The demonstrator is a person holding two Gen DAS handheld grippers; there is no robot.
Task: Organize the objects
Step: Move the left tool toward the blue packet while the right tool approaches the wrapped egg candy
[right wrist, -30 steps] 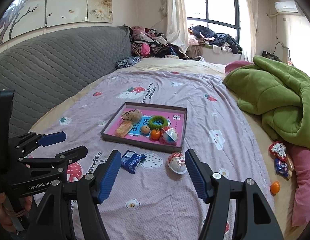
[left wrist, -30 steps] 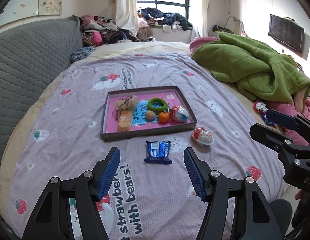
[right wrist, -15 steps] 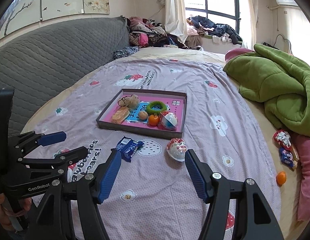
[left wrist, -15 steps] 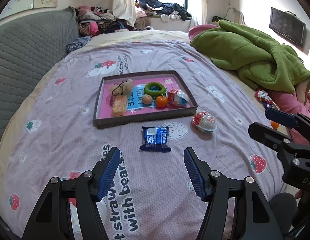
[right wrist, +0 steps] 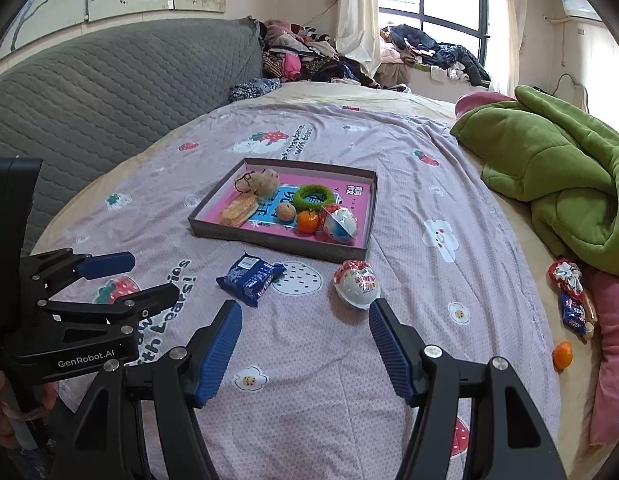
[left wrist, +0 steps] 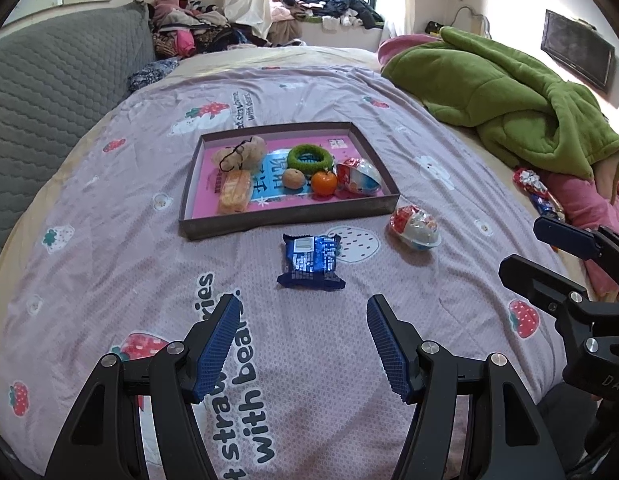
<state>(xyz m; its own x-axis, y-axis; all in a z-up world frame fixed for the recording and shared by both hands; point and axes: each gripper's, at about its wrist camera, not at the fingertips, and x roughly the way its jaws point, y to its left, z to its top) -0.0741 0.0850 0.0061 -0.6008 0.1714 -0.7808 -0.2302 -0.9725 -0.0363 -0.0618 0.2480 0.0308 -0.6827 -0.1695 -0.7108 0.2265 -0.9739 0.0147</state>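
Both claws have dropped closer to the bed, jaws wide apart and empty. The blue snack packet [left wrist: 312,261] now lies just ahead of the left claw [left wrist: 302,346]; the toy egg [right wrist: 356,282] sits just beyond the right claw [right wrist: 305,354]. Pickups for the tray [left wrist: 286,213] look imminent.

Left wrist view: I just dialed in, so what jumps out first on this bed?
The shallow tray with its pink floor sits mid-bed, holding a green ring, a small orange and other small items. Just in front of it on the purple sheet lie a blue snack packet and, to its right, a foil-wrapped egg. The left hand-held gripper is open, short of the packet, and a rumpled green blanket fills the right side.
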